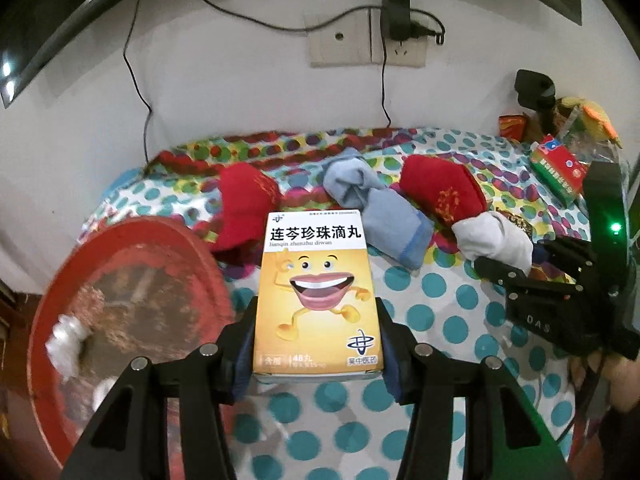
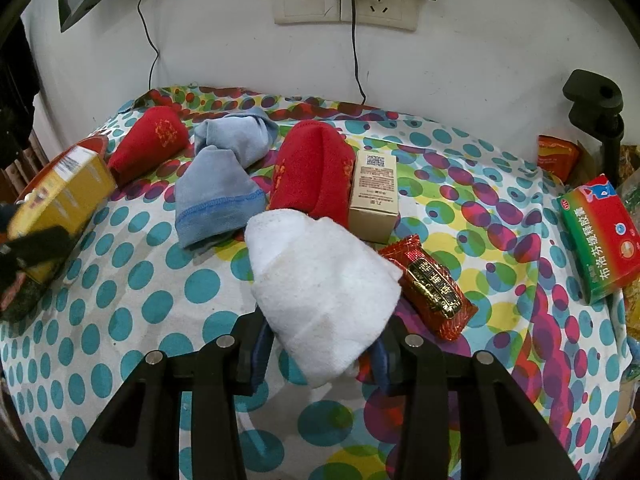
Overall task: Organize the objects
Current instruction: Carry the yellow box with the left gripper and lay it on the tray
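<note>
My left gripper [image 1: 318, 340] is shut on a yellow medicine box [image 1: 318, 292] with a cartoon mouth, held above the dotted tablecloth; the box also shows at the left of the right wrist view [image 2: 60, 200]. My right gripper [image 2: 320, 344] is shut on a white rolled sock [image 2: 320, 280], also seen in the left wrist view [image 1: 496, 240]. Two red socks [image 2: 148, 140] [image 2: 312, 172] and a blue sock [image 2: 220, 184] lie in a row near the wall.
A red round tray [image 1: 132, 308] with small white items sits at the left. A beige box [image 2: 374, 196], a red foil packet [image 2: 432, 288] and a green-red medicine box [image 2: 600, 236] lie on the right. A black clamp stand [image 2: 600, 120] and cables are by the wall.
</note>
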A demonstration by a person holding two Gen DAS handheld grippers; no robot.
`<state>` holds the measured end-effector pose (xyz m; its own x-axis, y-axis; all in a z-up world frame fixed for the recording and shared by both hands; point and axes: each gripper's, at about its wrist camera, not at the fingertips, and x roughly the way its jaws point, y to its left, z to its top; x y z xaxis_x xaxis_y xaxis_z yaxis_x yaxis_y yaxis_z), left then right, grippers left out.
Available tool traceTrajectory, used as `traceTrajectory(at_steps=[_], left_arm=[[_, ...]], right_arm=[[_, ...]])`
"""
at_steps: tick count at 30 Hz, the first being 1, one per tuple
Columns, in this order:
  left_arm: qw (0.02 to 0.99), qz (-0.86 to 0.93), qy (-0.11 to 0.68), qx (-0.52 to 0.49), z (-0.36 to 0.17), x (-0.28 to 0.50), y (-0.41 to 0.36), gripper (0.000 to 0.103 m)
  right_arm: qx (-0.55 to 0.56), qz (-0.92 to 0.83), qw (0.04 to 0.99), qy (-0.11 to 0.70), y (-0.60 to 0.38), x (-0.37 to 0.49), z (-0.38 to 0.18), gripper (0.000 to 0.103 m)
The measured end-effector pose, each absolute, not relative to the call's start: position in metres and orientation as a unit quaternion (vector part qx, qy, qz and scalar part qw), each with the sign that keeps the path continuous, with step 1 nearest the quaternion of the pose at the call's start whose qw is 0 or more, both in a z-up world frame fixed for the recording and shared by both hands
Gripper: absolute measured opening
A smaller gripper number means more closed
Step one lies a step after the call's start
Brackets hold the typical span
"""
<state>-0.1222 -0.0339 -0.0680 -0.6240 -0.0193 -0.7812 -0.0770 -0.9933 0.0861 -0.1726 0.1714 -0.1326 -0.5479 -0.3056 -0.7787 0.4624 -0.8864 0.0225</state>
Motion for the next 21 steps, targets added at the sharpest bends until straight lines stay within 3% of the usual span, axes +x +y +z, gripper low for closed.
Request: traceTrajectory(at_steps=[21], left_arm=[[0.005, 0.895, 0.093, -0.437, -0.048, -0.107, -0.113, 0.052]], right_arm=[[0.421, -0.875, 0.216, 0.098, 0.171, -0.172, -0.133, 0.04]])
